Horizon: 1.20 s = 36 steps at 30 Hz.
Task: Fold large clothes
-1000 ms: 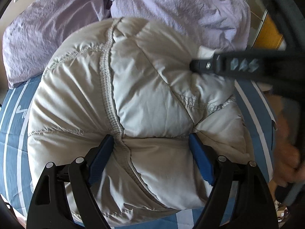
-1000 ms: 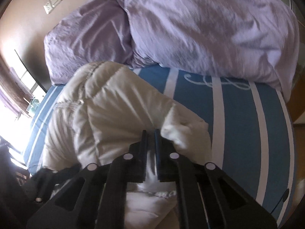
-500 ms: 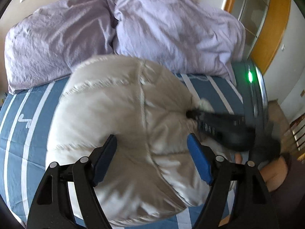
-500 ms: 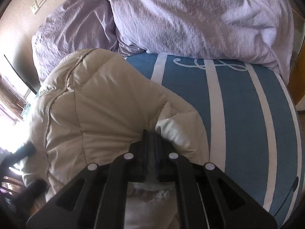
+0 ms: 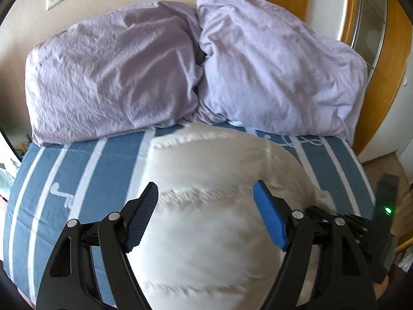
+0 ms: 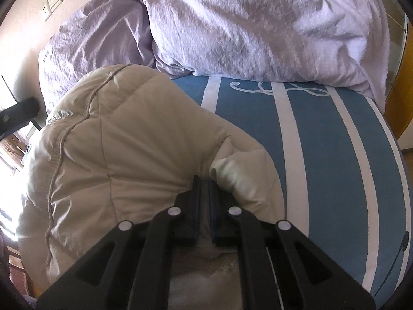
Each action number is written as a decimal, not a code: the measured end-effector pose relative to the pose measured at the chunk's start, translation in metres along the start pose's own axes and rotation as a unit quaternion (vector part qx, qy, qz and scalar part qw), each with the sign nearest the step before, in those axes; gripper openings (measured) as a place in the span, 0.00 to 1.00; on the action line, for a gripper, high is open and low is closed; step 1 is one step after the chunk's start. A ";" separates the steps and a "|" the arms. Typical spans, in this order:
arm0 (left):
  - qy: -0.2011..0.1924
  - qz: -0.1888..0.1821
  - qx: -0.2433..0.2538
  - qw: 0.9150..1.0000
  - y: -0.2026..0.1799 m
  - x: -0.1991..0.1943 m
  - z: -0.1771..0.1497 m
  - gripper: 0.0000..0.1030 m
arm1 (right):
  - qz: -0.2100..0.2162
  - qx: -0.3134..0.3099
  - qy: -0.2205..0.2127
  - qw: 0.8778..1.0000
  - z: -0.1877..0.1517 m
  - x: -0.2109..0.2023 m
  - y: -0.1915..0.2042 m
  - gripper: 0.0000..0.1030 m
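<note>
The pale puffer jacket (image 6: 124,160), bunched on the striped bed (image 6: 322,155) below the lilac pillows (image 5: 180,72), appears mid-fold; next, a free edge would likely need gripping by the left tongs (image 5: 206,214). These are spread wide above the jacket, grasping nothing, while the right tongs (image 6: 204,180) are clenched on a pinch of its fabric.

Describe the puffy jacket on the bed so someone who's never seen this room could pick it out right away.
Start at the bed with the blue, white-striped sheet. Two crumpled lilac pillows lie at its head. In front of them is the jacket: a pale beige, quilted, bulging mound with stitched seams, the only padded garment there.
</note>
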<state>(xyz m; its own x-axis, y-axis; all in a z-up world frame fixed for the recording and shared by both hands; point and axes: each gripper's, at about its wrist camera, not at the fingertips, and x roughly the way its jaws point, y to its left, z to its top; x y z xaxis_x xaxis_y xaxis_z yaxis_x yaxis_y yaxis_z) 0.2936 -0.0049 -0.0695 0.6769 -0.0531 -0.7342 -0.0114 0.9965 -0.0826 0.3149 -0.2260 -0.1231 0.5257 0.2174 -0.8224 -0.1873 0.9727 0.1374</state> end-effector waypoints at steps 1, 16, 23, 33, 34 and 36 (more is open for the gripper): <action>0.000 0.003 0.000 1.000 0.002 0.002 0.000 0.75 | -0.003 -0.001 -0.003 1.000 -0.001 0.000 0.001 0.05; 0.009 0.032 0.015 0.999 0.022 0.050 -0.008 0.79 | -0.032 0.004 -0.043 0.999 -0.010 0.001 0.008 0.05; 0.013 0.031 0.020 0.999 0.026 0.062 -0.012 0.80 | -0.037 0.007 -0.048 0.998 -0.010 0.004 0.009 0.05; 0.016 0.022 0.013 1.000 0.032 0.074 -0.018 0.83 | -0.046 0.003 -0.059 0.997 -0.011 0.006 0.012 0.05; 0.017 0.022 0.011 1.000 0.033 0.075 -0.018 0.83 | -0.047 0.002 -0.060 0.997 -0.011 0.006 0.012 0.05; 0.017 0.020 0.007 1.000 0.034 0.078 -0.019 0.84 | -0.047 0.001 -0.062 0.997 -0.011 0.006 0.012 0.05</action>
<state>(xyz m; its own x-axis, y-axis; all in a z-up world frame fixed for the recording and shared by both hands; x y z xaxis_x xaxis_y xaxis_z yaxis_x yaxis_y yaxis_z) 0.3321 0.0237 -0.1422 0.6514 -0.0154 -0.7586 -0.0267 0.9987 -0.0432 0.3067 -0.2140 -0.1326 0.6388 0.1329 -0.7578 -0.1297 0.9895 0.0642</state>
